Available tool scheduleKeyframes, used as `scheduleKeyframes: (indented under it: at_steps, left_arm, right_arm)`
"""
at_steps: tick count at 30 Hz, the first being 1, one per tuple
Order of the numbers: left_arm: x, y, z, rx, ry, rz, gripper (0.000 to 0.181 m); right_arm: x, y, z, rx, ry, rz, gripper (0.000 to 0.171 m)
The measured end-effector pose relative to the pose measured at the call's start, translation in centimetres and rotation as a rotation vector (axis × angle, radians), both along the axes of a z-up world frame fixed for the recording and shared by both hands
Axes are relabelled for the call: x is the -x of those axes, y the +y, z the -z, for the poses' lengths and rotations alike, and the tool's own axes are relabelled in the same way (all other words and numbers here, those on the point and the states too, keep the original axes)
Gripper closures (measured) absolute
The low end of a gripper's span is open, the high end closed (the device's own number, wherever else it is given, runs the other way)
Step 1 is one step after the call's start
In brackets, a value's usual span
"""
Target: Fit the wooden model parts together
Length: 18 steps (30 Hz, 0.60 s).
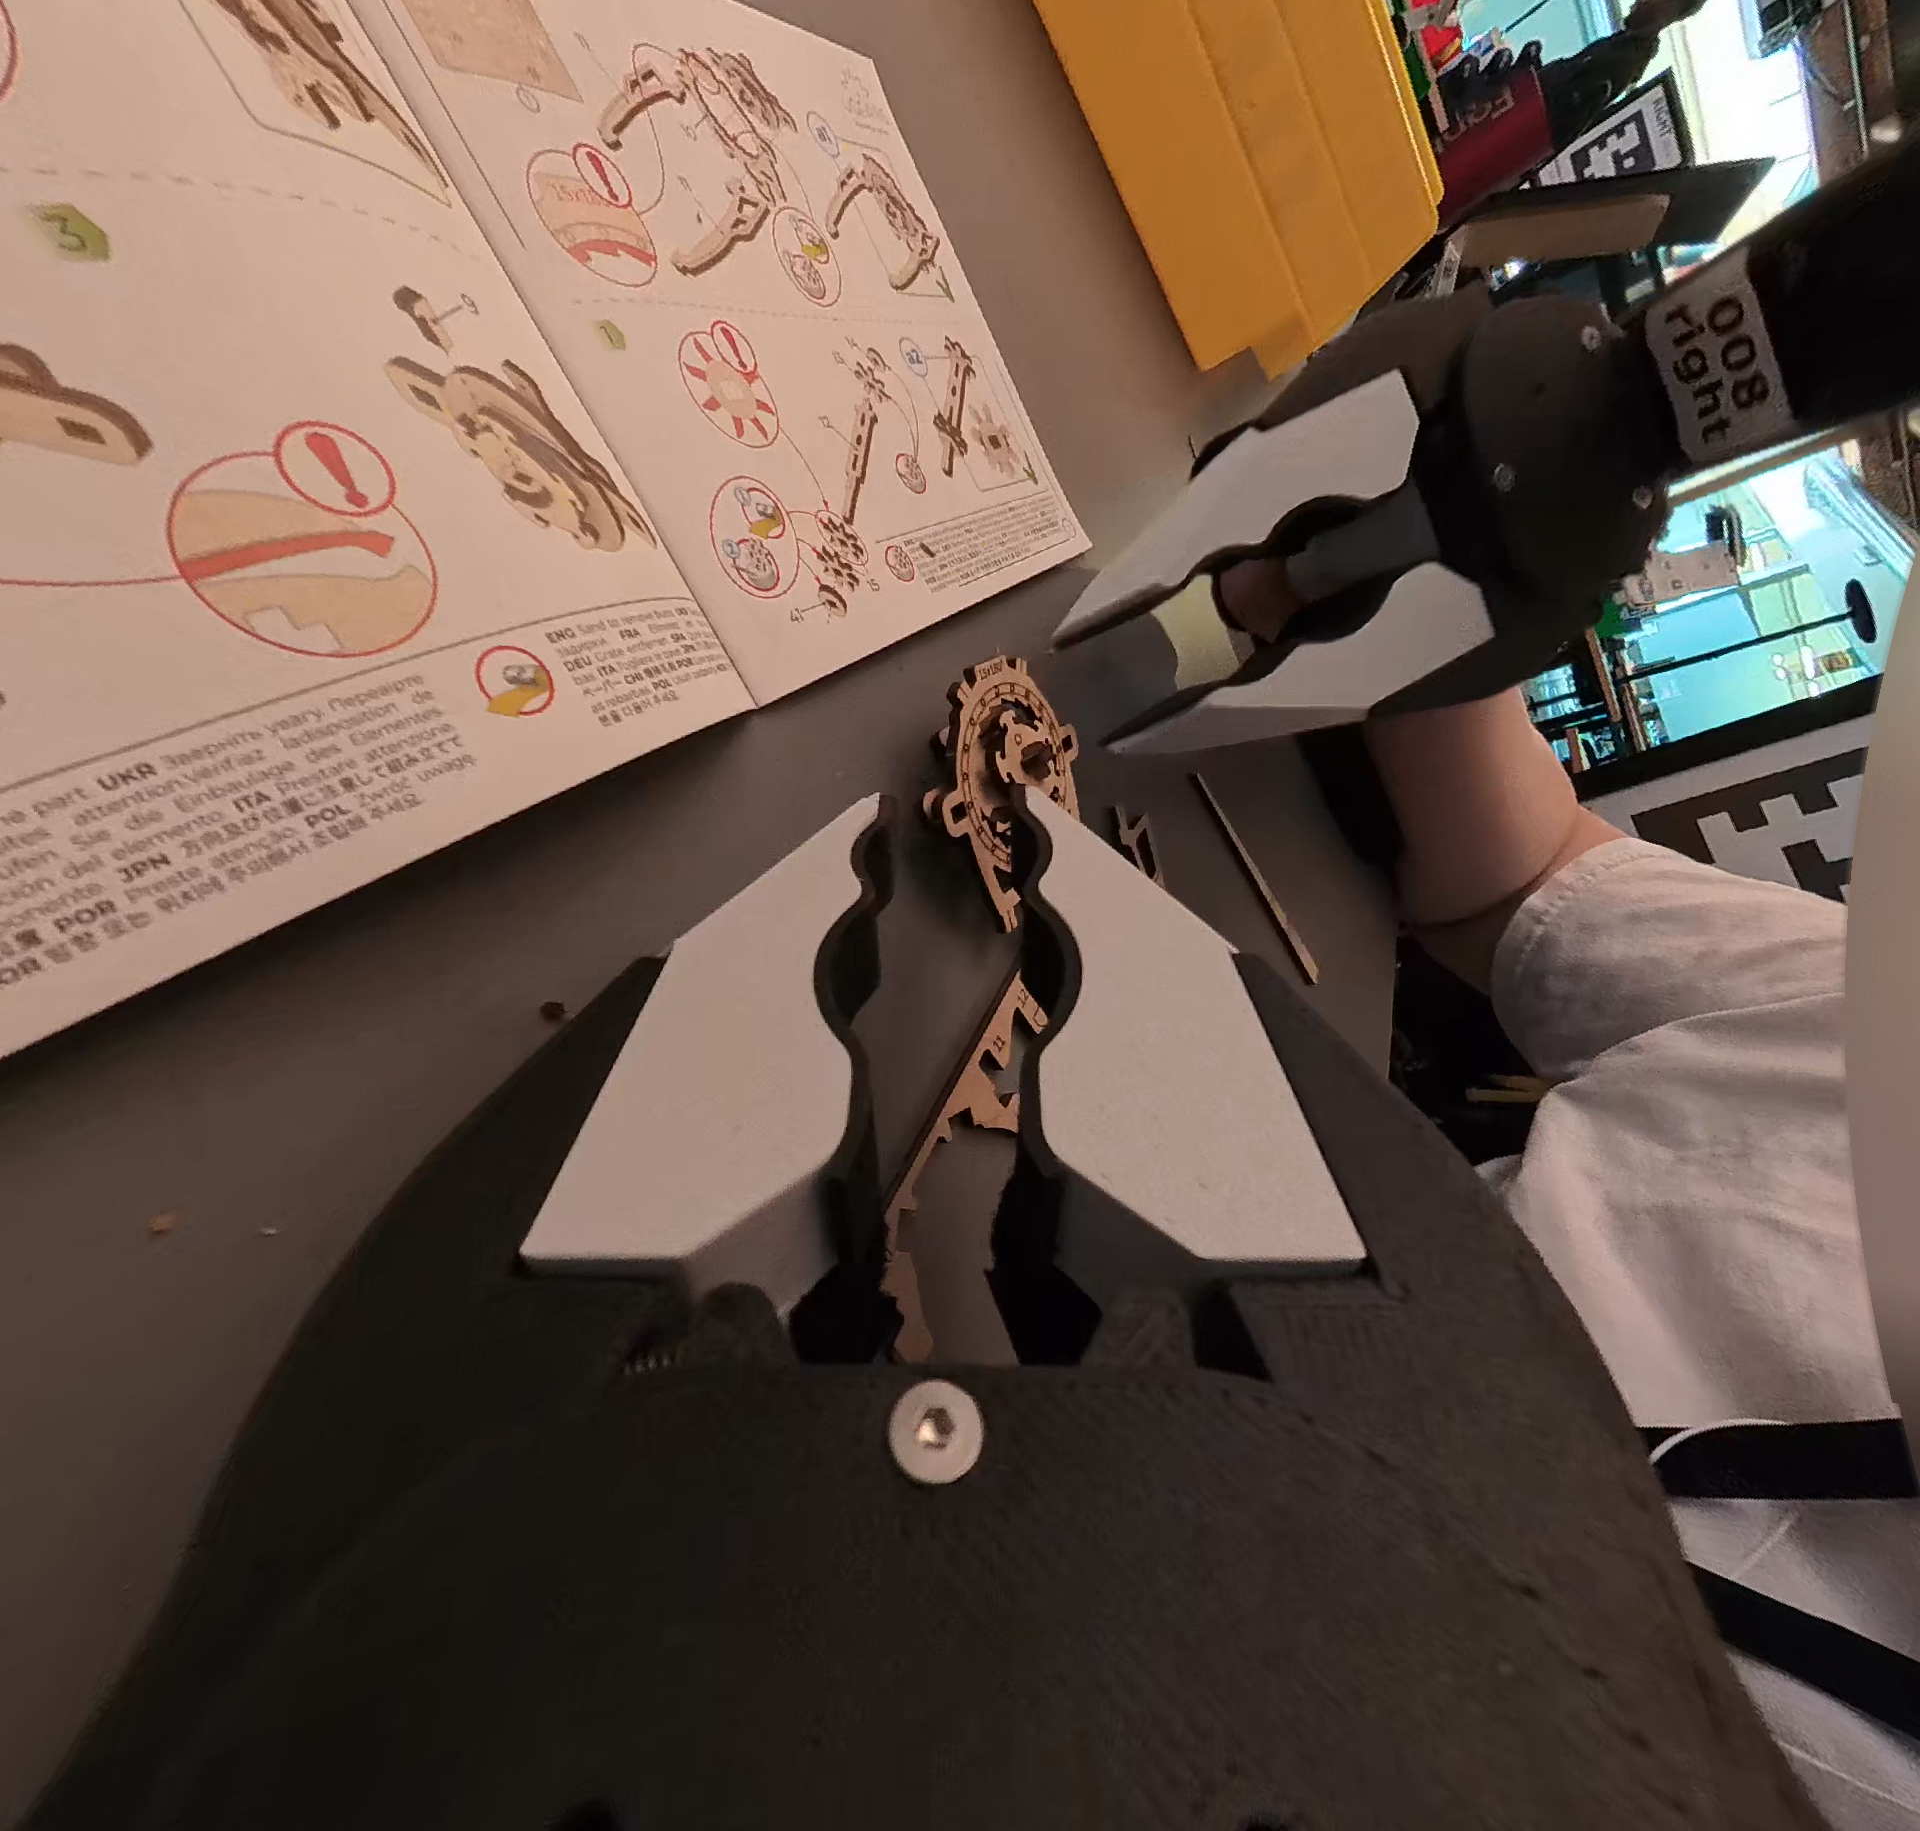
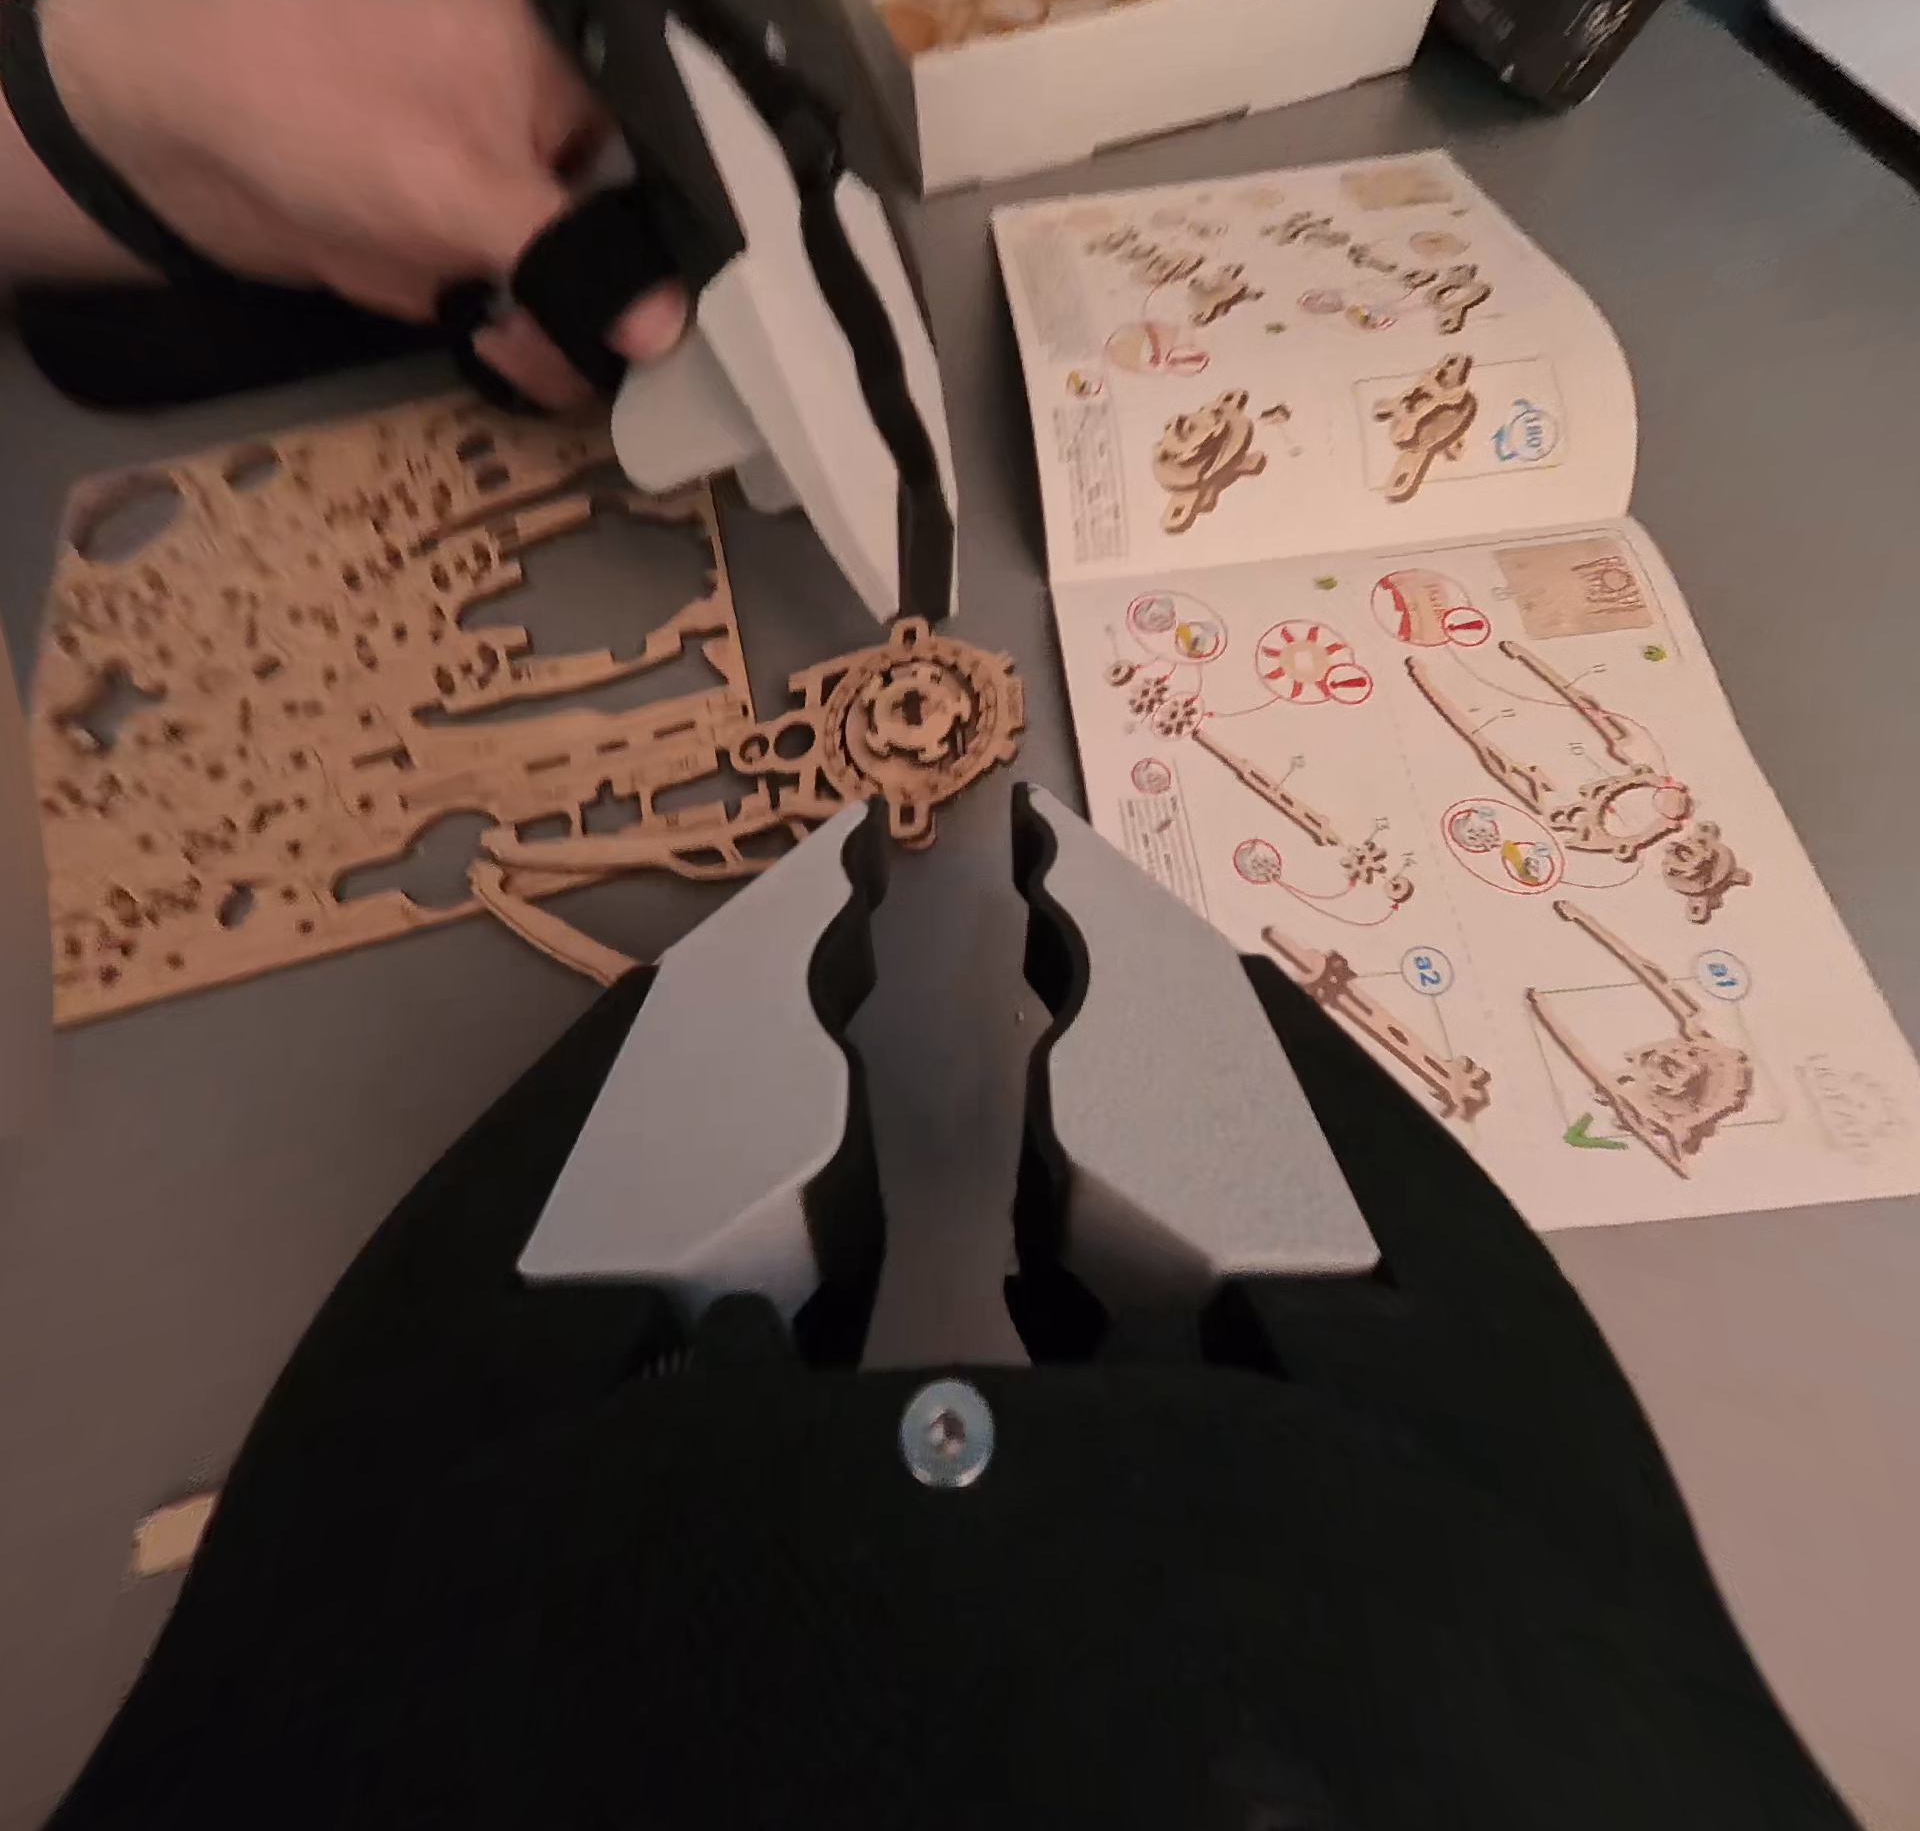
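A wooden model part [image 1: 997,742], a round geared head on a long notched arm, sits between the fingers of my left gripper [image 1: 954,799]. Its arm rests against the right-hand finger. The jaws stand apart, with a gap beside the other finger. In the right wrist view the part [image 2: 914,721] lies on the grey table, its arm over a punched-out wooden sheet [image 2: 312,690], with my left gripper [image 2: 920,592] tip-down at its far edge. My right gripper [image 2: 945,796] is open and empty just short of the head. It also shows in the left wrist view [image 1: 1081,690].
An open instruction booklet [image 2: 1403,742] lies right of the part, and also shows in the left wrist view [image 1: 416,431]. A white box [image 2: 1143,67] of wooden sheets and a dark box [image 2: 1579,5] stand at the back. A yellow bin [image 1: 1247,119] lies beyond the booklet. A thin wooden strip [image 1: 1257,877] lies nearby. One gripper's finger ends stand about 5 cm off the other's.
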<state>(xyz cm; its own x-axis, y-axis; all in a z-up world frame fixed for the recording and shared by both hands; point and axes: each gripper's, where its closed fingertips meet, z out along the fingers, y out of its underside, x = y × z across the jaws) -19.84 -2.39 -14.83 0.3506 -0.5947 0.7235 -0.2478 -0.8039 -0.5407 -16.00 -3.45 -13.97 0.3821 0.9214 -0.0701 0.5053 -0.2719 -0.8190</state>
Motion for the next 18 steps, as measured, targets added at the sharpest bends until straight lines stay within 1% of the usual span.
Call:
scheduleKeyframes:
  at_steps: [2,4,6,8,11,15,18]
  left_arm:
    - [-0.1,0.0,0.0,-0.001,0.002,0.002,0.162]
    - [-0.2,-0.1,0.0,-0.003,0.004,0.006,0.162]
    - [-0.2,-0.1,0.0,-0.006,0.006,0.008,0.163]
    - [-0.3,-0.2,0.1,-0.009,0.009,0.009,0.163]
    - [-0.3,-0.2,0.1,-0.009,0.009,0.01,0.164]
    - [-0.4,-0.3,0.2,-0.012,0.017,0.021,0.167]
    - [-0.6,-0.6,0.3,-0.019,0.025,0.037,0.17]
  right_arm:
    - [0.3,0.6,-0.7,0.055,0.087,0.048,0.149]
    - [0.6,1.2,-0.6,0.092,0.111,0.08,0.15]
    - [0.6,1.9,-0.2,0.076,0.088,0.111,0.153]
    - [0.8,1.9,-0.1,0.078,0.086,0.106,0.156]
    - [1.0,1.9,0.2,0.118,0.095,0.111,0.157]
    - [0.8,2.1,0.9,0.13,0.058,0.126,0.159]
    - [0.9,1.9,0.9,0.169,0.08,0.123,0.164]
